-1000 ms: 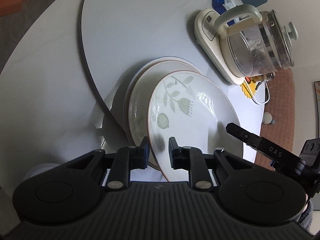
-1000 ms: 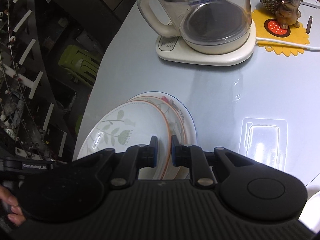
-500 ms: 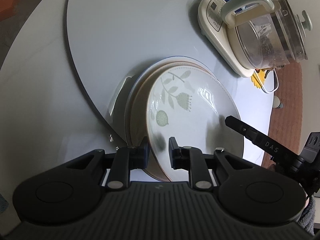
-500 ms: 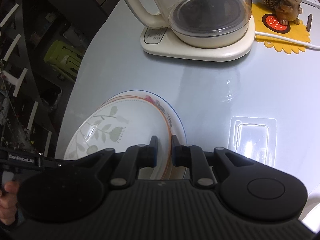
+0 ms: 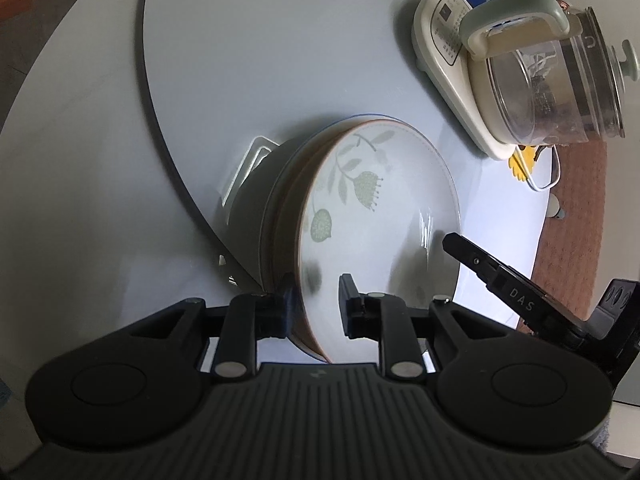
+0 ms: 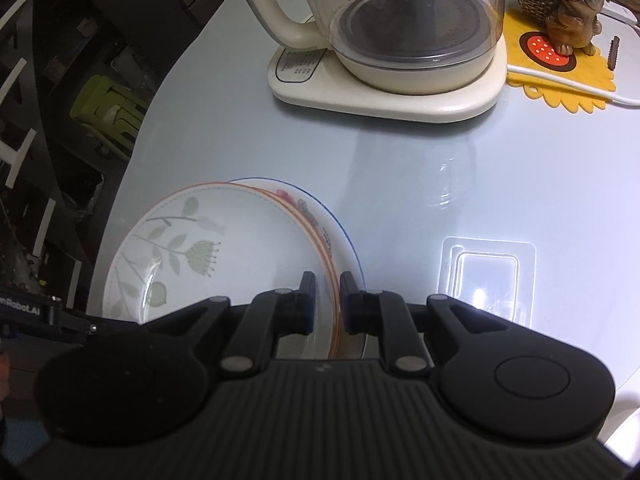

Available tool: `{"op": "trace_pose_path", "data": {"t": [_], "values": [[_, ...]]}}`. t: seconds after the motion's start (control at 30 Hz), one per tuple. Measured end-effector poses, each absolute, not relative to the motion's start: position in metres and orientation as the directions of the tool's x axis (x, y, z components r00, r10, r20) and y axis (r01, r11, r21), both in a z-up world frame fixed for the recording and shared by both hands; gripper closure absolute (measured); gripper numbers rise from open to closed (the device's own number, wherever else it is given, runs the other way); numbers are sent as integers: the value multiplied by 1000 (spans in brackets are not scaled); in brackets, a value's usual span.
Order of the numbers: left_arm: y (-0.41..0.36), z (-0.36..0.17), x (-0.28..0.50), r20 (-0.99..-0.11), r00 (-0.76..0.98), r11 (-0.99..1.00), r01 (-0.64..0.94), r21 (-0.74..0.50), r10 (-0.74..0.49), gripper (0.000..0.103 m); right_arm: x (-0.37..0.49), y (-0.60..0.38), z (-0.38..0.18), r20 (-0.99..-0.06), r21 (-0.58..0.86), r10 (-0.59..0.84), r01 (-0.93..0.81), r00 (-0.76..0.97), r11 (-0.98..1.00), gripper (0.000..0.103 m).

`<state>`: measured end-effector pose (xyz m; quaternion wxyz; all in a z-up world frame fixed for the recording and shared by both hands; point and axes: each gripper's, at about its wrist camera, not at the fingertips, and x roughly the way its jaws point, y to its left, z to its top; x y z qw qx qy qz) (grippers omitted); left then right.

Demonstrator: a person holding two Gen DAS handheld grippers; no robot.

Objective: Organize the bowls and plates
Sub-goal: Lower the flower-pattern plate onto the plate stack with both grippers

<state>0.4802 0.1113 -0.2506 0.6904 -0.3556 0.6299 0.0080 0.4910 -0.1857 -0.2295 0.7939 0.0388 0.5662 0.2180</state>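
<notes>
A white plate with a green leaf pattern [image 5: 380, 216] lies on top of a stack of plates [image 6: 340, 236] on the pale round table [image 5: 248, 60]. An orange-rimmed plate and a blue-rimmed plate with flowers lie under it. My left gripper [image 5: 314, 306] straddles the leaf plate's near rim; its jaws are opening, with the rim still between them. My right gripper [image 6: 326, 300] is shut on the opposite rim of the leaf plate [image 6: 224, 248]. One finger of that right gripper [image 5: 480, 264] shows in the left wrist view.
A glass kettle on a cream base [image 6: 400, 32] stands beyond the stack. Beside it are a dog figurine [image 6: 576, 12] on a yellow mat and a white cable. A clear plastic tray [image 6: 488, 280] lies right of the stack. The table edge [image 6: 132, 152] runs close on the left.
Both grippers came down with the leaf plate. It was tilted and offset over the stack; now it sits flatter and nearly centred on the plates below.
</notes>
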Motion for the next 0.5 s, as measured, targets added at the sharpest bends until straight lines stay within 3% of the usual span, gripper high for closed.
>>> {"op": "trace_pose_path", "data": {"t": [0.3, 0.5], "values": [[104, -241, 471, -909, 194, 827, -378, -416, -369, 78, 482, -189, -209, -871, 289, 369, -269, 325, 919, 87], [104, -220, 458, -895, 261, 841, -322, -435, -363, 78, 461, -190, -184, -850, 288, 366, -248, 379, 925, 87]]}}
